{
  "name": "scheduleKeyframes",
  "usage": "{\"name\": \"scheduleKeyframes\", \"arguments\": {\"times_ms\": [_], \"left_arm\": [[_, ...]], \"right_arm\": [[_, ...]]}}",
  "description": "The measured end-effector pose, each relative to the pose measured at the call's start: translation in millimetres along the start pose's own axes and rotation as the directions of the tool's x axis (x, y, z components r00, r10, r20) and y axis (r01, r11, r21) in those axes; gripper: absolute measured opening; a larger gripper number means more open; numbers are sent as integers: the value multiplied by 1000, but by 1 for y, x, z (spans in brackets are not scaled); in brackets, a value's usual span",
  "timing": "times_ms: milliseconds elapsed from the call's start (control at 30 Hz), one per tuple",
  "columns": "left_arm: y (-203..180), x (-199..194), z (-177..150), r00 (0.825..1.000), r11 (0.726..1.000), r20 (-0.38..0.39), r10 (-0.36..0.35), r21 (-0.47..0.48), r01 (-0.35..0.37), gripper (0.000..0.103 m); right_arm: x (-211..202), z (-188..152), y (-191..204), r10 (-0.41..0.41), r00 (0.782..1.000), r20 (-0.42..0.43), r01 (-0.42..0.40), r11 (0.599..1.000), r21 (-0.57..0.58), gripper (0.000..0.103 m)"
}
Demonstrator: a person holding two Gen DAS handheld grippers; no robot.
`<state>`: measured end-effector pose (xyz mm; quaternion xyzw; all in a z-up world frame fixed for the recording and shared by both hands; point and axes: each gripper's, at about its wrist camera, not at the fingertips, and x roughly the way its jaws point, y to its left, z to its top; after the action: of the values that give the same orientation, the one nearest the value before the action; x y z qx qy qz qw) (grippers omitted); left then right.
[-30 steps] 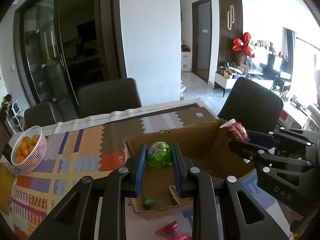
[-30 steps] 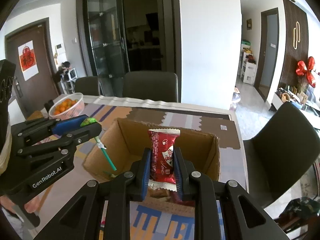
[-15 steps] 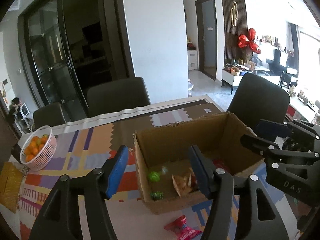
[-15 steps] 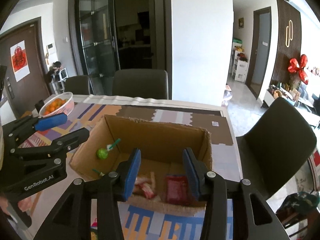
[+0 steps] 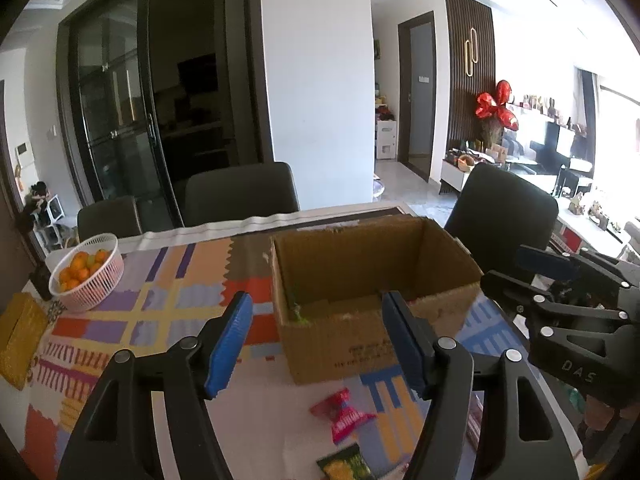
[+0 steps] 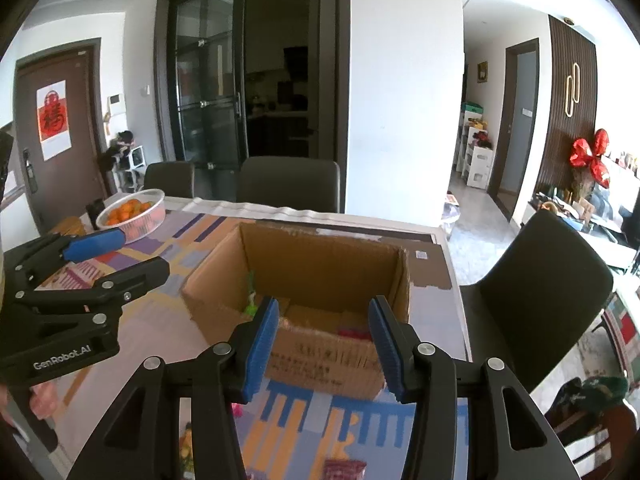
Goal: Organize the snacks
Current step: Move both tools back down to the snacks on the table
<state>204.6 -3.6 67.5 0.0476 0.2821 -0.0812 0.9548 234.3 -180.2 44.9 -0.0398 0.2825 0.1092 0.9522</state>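
An open cardboard box [image 5: 372, 344] [image 6: 320, 356] stands on the patterned tablecloth. Inside it I see a green lollipop [image 6: 251, 305] at the left wall and a red packet [image 6: 354, 334] near the front wall. My left gripper [image 5: 316, 340] [image 6: 140, 254] hangs before the box's near left corner, its jaws opening with nothing between them. My right gripper [image 6: 323, 348] [image 5: 504, 268] hangs before the near wall, also opening and empty. A red snack packet [image 5: 344, 414] and a green-yellow packet [image 5: 344, 466] lie on the cloth in front of the box.
A white basket of oranges [image 5: 86, 276] [image 6: 132, 212] sits at the far left of the table, a yellow pack [image 5: 18, 340] beside it. Dark chairs [image 5: 240, 196] stand behind the table and one [image 6: 540, 292] at its right end. More wrappers [image 6: 344, 470] lie near the front edge.
Both grippers let go: the green lollipop and the red packet dropped into the box. Both grippers then drew back from over the box toward the near side, jaws spread.
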Motion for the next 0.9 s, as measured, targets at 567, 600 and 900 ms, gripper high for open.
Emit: {"name": "scheduleKeyframes", "arguments": {"times_ms": [567, 600, 900], "left_arm": [[-9, -27, -87, 990, 1000, -138, 13, -24, -17, 69], [-9, -26, -91, 988, 1000, -151, 8, -28, -12, 69], [-14, -13, -140, 960, 999, -279, -10, -40, -1, 69]], "right_arm": [[-18, -72, 22, 58, 994, -97, -61, 998, -21, 48], [-18, -77, 22, 63, 992, -107, -65, 998, -18, 48], [-9, -123, 31, 99, 973, -210, -106, 994, -21, 48]]}}
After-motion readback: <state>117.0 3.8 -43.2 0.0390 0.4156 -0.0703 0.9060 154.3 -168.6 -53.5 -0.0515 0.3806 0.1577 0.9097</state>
